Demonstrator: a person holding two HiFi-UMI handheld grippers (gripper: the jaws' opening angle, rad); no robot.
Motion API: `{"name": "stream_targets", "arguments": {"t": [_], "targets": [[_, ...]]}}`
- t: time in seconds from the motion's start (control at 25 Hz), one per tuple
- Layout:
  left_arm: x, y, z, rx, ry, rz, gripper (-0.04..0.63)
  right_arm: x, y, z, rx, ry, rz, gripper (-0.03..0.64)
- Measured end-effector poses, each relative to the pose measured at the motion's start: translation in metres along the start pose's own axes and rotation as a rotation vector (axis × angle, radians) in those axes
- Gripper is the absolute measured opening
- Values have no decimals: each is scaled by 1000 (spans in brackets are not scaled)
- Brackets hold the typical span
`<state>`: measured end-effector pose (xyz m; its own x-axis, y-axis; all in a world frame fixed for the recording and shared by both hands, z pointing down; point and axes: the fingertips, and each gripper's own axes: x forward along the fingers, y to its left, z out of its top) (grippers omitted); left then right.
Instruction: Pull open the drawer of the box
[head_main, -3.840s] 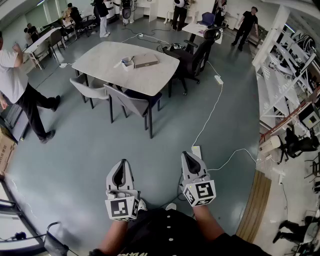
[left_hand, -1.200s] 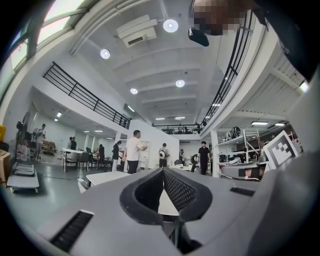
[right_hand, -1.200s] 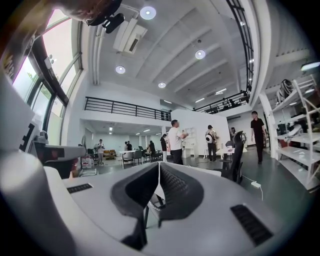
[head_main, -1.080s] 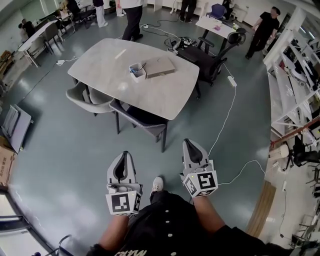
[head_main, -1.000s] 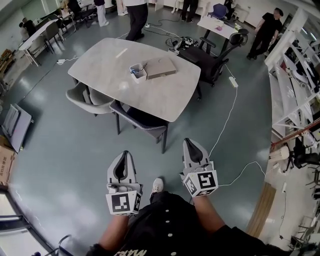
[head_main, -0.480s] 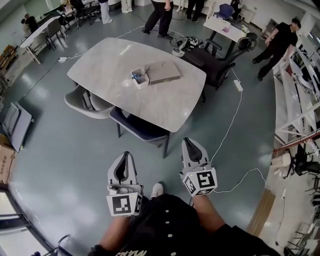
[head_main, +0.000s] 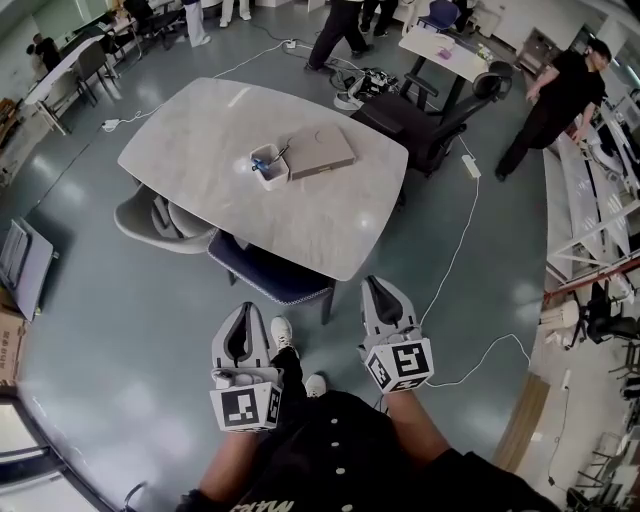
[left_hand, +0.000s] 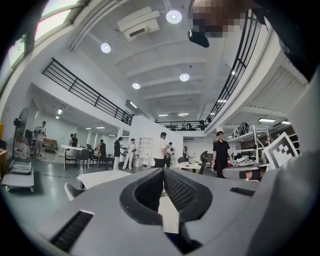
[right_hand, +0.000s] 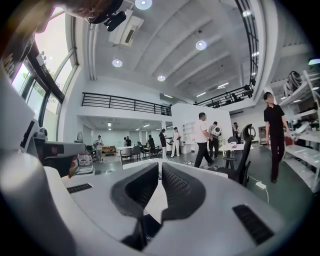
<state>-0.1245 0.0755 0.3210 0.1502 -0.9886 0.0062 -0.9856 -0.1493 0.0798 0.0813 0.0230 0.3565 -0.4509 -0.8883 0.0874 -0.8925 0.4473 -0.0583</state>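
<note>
Left hand-held gripper (head_main: 245, 312) and right hand-held gripper (head_main: 378, 290) clenched, empty; box (head_main: 320, 150) on desk (head_main: 190, 140) well apart: close in, face drawer side

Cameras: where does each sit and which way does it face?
Head view: on the person's head, looking steeply down at the table with the box; both forearms, the left gripper and right gripper show.
Left gripper view: on the left gripper, looking level ahead; its shut jaws show.
Right gripper view: on the right gripper, looking level the same way; its shut jaws show.
Shared: all three see the table.
</note>
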Motion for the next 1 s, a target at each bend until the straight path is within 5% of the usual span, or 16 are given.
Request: {"name": "stream_targets", "arguments": {"t": [0.56,1.0], "targets": [[165,48,21,-9,-32,-103,15,148,-44,39,-39,-22,-71,0],[244,76,13,-33,12,-170,15,219,-58,40,-41,6,-126,5]]}}
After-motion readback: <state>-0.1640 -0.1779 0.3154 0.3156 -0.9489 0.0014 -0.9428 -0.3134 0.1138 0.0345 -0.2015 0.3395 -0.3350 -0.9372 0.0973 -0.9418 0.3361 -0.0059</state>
